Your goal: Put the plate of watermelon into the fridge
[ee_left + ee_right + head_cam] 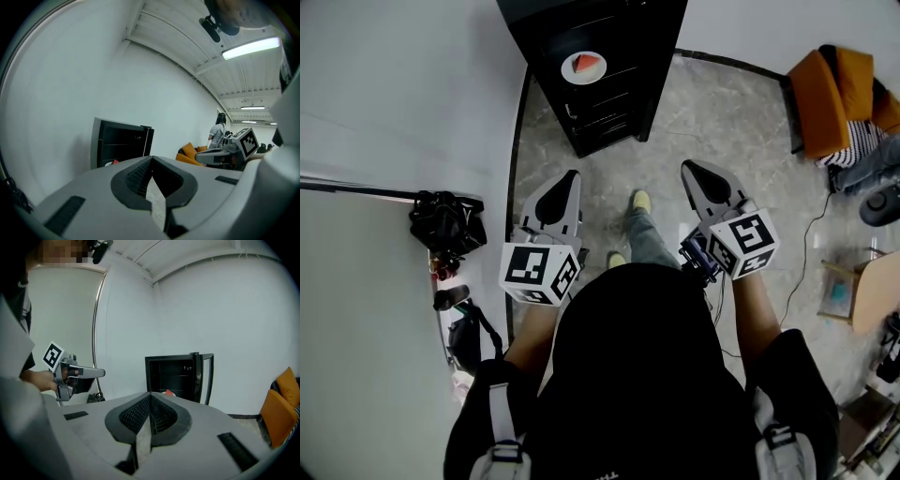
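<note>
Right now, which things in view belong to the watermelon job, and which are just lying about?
Job: fridge, plate of watermelon, left gripper, right gripper, both shut and empty.
Lying about: black bag, orange seat, striped cloth.

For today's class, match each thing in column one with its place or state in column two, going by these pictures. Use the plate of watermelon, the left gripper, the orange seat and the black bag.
Column one:
1. plate of watermelon
2. left gripper
3. orange seat
4. black bag

Column two:
A. far left in the head view
B. jaws together, nothing held
C. inside the open black fridge
D. upper right in the head view

Pairs: 1-C, 2-B, 3-D, 4-A.
</note>
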